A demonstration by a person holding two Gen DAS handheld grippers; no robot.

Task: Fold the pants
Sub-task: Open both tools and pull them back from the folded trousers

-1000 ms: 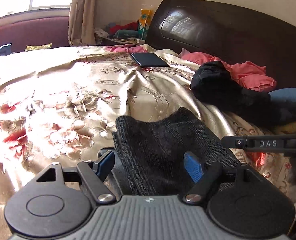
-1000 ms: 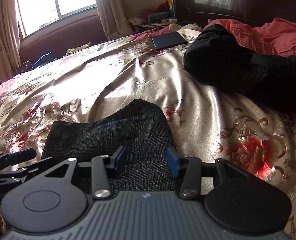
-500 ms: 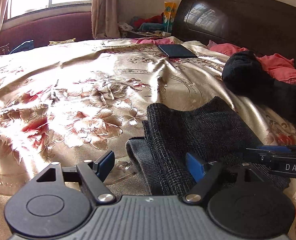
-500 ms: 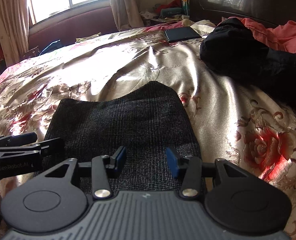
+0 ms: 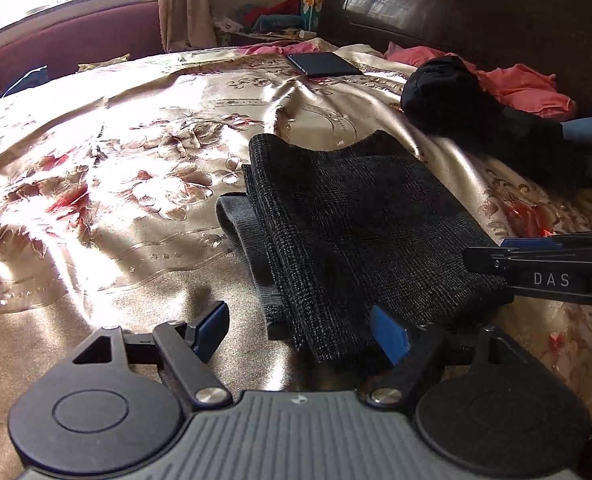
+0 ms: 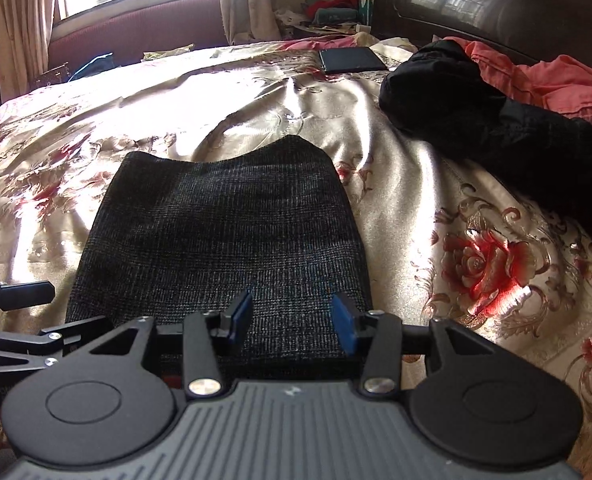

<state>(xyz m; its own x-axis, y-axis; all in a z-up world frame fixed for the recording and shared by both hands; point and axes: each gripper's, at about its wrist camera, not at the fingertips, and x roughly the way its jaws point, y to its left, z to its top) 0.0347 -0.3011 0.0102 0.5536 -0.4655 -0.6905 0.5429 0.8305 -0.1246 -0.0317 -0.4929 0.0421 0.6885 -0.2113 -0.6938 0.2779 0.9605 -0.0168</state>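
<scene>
Where legible, "DAS" on right claw [image 5: 492, 258]

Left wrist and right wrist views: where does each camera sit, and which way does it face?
Left wrist: on the left gripper, aimed down across the bed at the folded pants; jaws wide; right gripper enters beside.
Right wrist: on the right gripper, over the pants' near edge; left gripper at the frame's left.
Shared: pants, black garment, headboard.
</scene>
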